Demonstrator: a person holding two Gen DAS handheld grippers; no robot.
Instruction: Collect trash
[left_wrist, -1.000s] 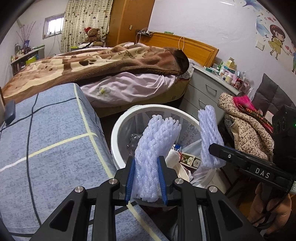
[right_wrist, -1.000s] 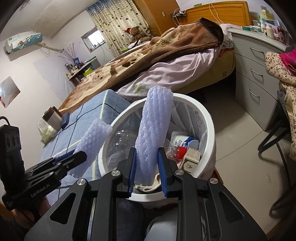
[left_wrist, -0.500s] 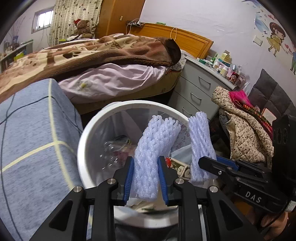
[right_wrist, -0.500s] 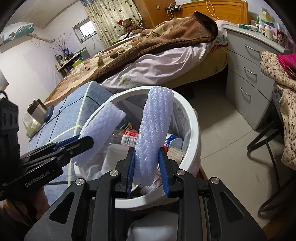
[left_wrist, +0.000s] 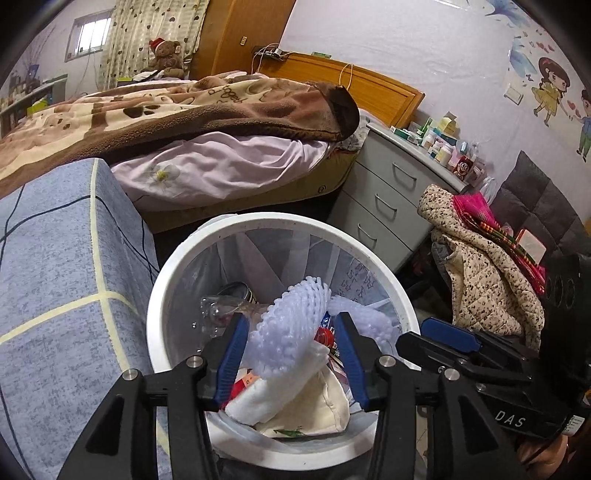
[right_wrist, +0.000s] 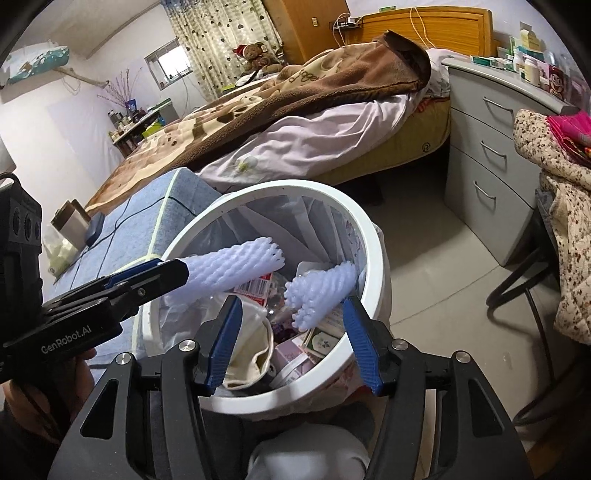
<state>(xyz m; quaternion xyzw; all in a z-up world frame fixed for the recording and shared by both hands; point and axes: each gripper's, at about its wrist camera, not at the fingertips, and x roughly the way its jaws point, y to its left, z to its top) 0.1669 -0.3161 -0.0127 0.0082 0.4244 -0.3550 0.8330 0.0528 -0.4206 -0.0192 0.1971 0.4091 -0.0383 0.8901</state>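
Observation:
Both grippers hover over a white trash bin (left_wrist: 369, 254) (right_wrist: 373, 258) lined with a clear bag. My left gripper (left_wrist: 291, 358) (right_wrist: 181, 272) has its jaws opening; a white foam net sleeve (left_wrist: 291, 325) (right_wrist: 236, 266) leans loosely between its blue pads, tipping over the bin. My right gripper (right_wrist: 293, 341) (left_wrist: 413, 332) also has its jaws opening. Its foam net sleeve (right_wrist: 321, 291) (left_wrist: 365, 317) has tipped forward into the bin and rests by the right pad. No pad presses on either sleeve.
The bin holds a cream cloth bag (left_wrist: 306, 402), cartons, a crushed bottle and a can. A blue checked surface (left_wrist: 55, 277) borders the bin's left; a bed (left_wrist: 184, 122) lies behind, grey drawers (left_wrist: 384, 199) and a coat-draped chair (left_wrist: 487, 273) to the right.
Both grippers went from shut on upright foam sleeves to open. Each sleeve has tipped over toward the bin, the right one dropping inside. The left gripper moved over the bin.

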